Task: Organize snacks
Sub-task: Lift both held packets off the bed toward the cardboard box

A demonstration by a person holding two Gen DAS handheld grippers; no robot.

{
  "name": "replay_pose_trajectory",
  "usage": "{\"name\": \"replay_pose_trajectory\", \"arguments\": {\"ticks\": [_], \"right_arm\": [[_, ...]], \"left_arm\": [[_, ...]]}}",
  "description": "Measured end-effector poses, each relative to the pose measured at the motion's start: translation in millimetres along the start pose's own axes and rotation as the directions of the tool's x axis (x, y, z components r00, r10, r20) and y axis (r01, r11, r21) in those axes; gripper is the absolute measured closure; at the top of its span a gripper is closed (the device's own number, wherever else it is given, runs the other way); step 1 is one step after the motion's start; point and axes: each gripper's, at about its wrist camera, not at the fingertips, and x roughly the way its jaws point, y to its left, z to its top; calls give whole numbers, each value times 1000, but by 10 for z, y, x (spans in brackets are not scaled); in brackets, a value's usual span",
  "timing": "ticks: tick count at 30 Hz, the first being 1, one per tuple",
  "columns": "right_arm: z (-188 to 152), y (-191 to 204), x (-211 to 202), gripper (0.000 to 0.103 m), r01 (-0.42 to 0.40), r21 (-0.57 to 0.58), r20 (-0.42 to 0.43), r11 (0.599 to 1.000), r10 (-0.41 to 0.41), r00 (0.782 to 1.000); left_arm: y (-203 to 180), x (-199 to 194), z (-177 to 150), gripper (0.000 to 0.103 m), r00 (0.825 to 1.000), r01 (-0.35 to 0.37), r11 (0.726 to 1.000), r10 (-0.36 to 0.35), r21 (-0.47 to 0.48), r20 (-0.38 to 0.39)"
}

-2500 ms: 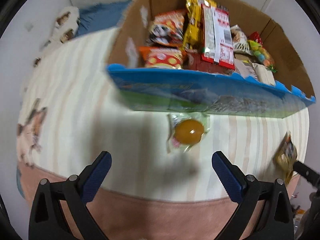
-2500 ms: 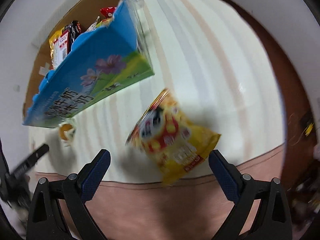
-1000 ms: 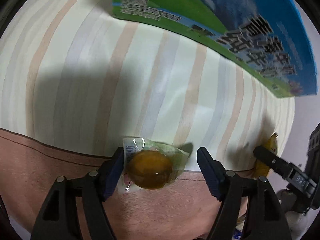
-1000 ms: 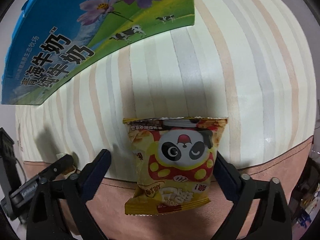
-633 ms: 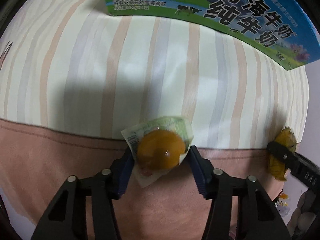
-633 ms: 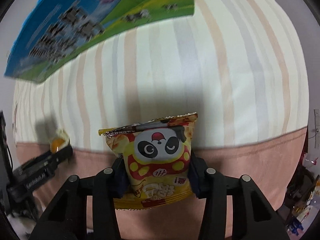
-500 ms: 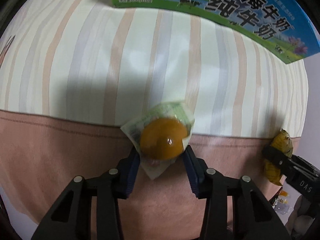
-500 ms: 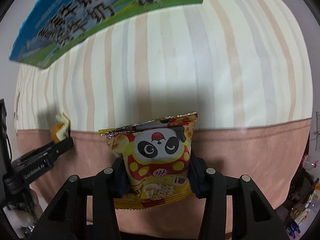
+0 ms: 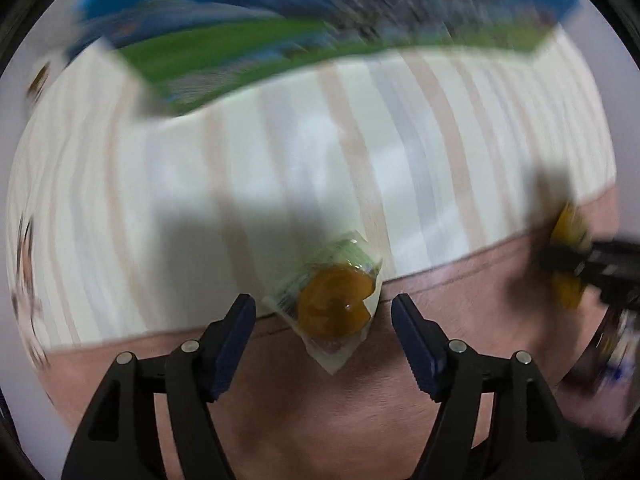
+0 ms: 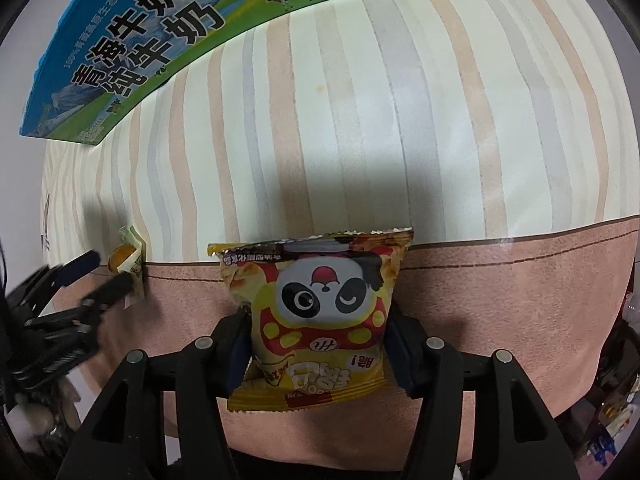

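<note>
My right gripper (image 10: pixel 318 350) is shut on a yellow panda snack bag (image 10: pixel 316 308) and holds it above the striped cloth. In the blurred left wrist view an orange jelly cup in a clear wrapper (image 9: pixel 334 304) sits between the pads of my left gripper (image 9: pixel 323 336), with gaps on both sides; the jaws stand open around it. The jelly cup (image 10: pixel 126 260) and the left gripper also show at the left of the right wrist view. The blue-green milk carton box (image 10: pixel 160 36) lies beyond; it also shows in the left wrist view (image 9: pixel 280 32).
The cream striped cloth (image 10: pixel 360 120) ends in a pink-brown border (image 10: pixel 500 288) under both grippers. The right gripper with its yellow bag (image 9: pixel 570 256) shows at the right edge of the left wrist view. Clutter lies off the table's right edge.
My left jaws, pressed on the jelly cup half a second ago, have parted, and the left view has swung. My right gripper has kept its hold on the panda bag and lifted it slightly.
</note>
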Motion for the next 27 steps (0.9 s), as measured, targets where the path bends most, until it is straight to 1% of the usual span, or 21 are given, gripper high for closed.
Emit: {"name": "replay_pose_trajectory", "arguments": {"ticks": [2, 3, 4, 6, 7, 8, 9, 10, 11, 14, 16, 17, 18, 20, 23, 27], "right_arm": [[1, 6, 1, 43, 0, -1, -5, 1000, 0, 1000], [6, 1, -8, 43, -1, 0, -7, 1000, 1, 1000], [3, 98, 69, 42, 0, 0, -9, 1000, 0, 1000], [-20, 145, 134, 42, -2, 3, -11, 1000, 2, 1000], [-17, 151, 147, 43, -2, 3, -11, 1000, 2, 1000], [-31, 117, 120, 43, -4, 4, -12, 1000, 4, 1000], [-34, 113, 126, 43, -4, 5, -11, 1000, 4, 1000], [-34, 103, 124, 43, -3, 5, -10, 1000, 3, 1000], [-8, 124, 153, 43, 0, 1, -8, 1000, 0, 1000], [-31, 159, 176, 43, 12, -7, 3, 1000, -12, 1000], [-70, 171, 171, 45, 19, -10, 12, 1000, -19, 1000], [-78, 186, 179, 48, 19, -11, 16, 1000, -19, 1000], [-87, 194, 179, 51, 14, -15, 17, 1000, -14, 1000], [-104, 197, 163, 53, 0, -12, 25, 1000, 0, 1000], [-141, 221, 123, 54, -19, -10, 35, 1000, 19, 999], [-172, 286, 56, 55, -43, -18, 48, 999, 44, 998]], "left_arm": [[-124, 173, 61, 30, 998, -38, 997, 41, 70, -49], [-173, 248, 100, 28, 997, -37, 995, 44, 96, -67], [-203, 298, 102, 26, 996, -33, 994, 41, 107, -75], [-215, 340, 151, 26, 997, -13, 996, 20, 87, -79], [-221, 332, 159, 26, 998, -1, 997, 6, 74, -68], [-202, 327, 272, 26, 998, 7, 998, -3, 66, -62], [-189, 314, 272, 27, 998, 14, 998, -11, 56, -54], [-174, 303, 262, 30, 999, 11, 999, -9, 46, -48], [-125, 267, 245, 36, 999, 9, 999, -7, 43, -42], [-3, 212, 140, 40, 1000, 5, 1000, -4, 29, -24], [-6, 195, 94, 42, 1000, 4, 1000, -4, 2, -23], [103, 118, 27, 42, 1000, 9, 1000, -10, -16, -20], [181, 145, 80, 42, 1000, 14, 999, -15, -33, -17], [267, 135, -26, 43, 999, 28, 997, -30, -75, -19], [369, 88, -102, 43, 996, 88, 983, -91, -159, -10], [498, 30, -185, 43, 992, 125, 968, -127, -219, 7]]}}
